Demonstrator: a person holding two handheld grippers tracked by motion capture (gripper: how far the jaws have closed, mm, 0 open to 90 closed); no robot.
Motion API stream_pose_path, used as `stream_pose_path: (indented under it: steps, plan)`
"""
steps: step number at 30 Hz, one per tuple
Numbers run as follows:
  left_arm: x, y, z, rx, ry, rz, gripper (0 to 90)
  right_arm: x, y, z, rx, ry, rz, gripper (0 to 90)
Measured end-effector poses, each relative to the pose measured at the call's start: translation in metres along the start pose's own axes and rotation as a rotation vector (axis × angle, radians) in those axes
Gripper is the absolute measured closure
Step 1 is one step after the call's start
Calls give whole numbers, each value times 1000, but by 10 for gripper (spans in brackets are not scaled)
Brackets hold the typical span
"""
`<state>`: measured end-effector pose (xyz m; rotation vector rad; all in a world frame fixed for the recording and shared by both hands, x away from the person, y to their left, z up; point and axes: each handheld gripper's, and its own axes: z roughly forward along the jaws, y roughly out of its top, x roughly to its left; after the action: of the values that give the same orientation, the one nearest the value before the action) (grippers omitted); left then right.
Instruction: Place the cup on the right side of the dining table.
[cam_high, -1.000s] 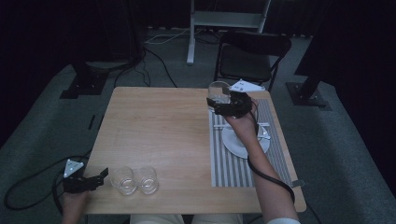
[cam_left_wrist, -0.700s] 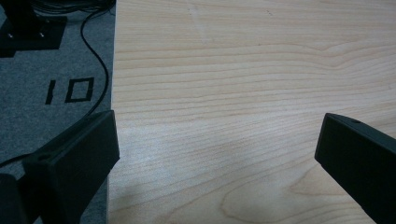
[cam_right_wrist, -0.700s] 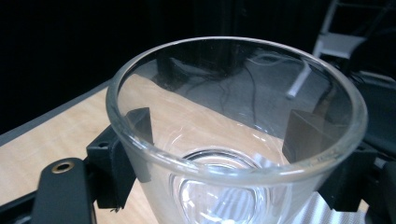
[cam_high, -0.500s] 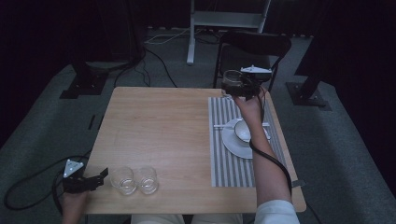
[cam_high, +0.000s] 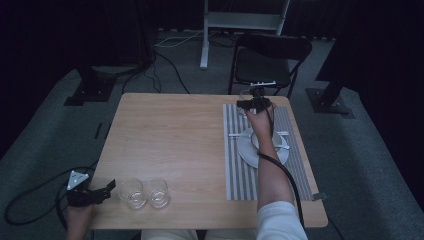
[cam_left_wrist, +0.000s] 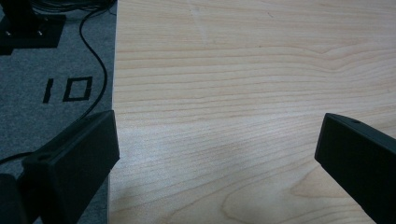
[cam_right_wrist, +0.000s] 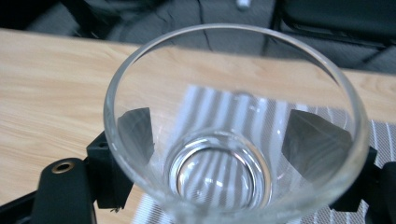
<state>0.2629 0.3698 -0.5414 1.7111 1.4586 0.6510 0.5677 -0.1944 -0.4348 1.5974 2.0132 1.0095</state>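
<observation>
Where striped placemat (cam_right_wrist: 219, 116) lies, right gripper (cam_right_wrist: 224, 135) clasps clear round glass (cam_right_wrist: 233, 126).

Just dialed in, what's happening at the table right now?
A person is setting a place. The right tongs grip a clear glass at the far end of the striped placemat, beyond the plate. The left tongs rest open at the near left edge, beside two more glasses.

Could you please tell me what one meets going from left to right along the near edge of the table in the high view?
Left claw → first glass → second glass → striped placemat → the person's right forearm.
</observation>
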Motion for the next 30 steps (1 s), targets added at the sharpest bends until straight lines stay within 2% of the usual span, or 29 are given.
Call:
stream_pose_path:
  steps: [5,10,12,15,18,19,21,22,24,30]
  plan:
    - [0,0,0,-2,3,1,2,-2,-2,21,83,-41,32,204]
    - [0,0,-1,-3,3,-1,2,2,-3,38,179,-118,25,204]
    - [0,0,-1,-4,2,2,2,1,-5,45,225,-140,41,204]
    - [-1,0,-1,-4,2,4,2,2,-7,52,278,-158,46,204]
    - [-1,0,-1,-4,2,6,2,2,-9,56,305,-159,47,204]
    - [-1,0,-1,-3,2,5,2,3,-11,60,336,-166,33,204]
    - [-1,0,-1,-5,3,5,2,4,-10,61,360,-161,25,204]
    - [-1,0,-1,-5,3,7,2,4,-10,61,369,-161,14,205]
    - [-1,-1,-1,-4,4,7,2,7,-13,60,357,-192,-13,204]
    - [-1,-1,-1,-6,9,7,2,5,-19,58,354,-159,-14,204]
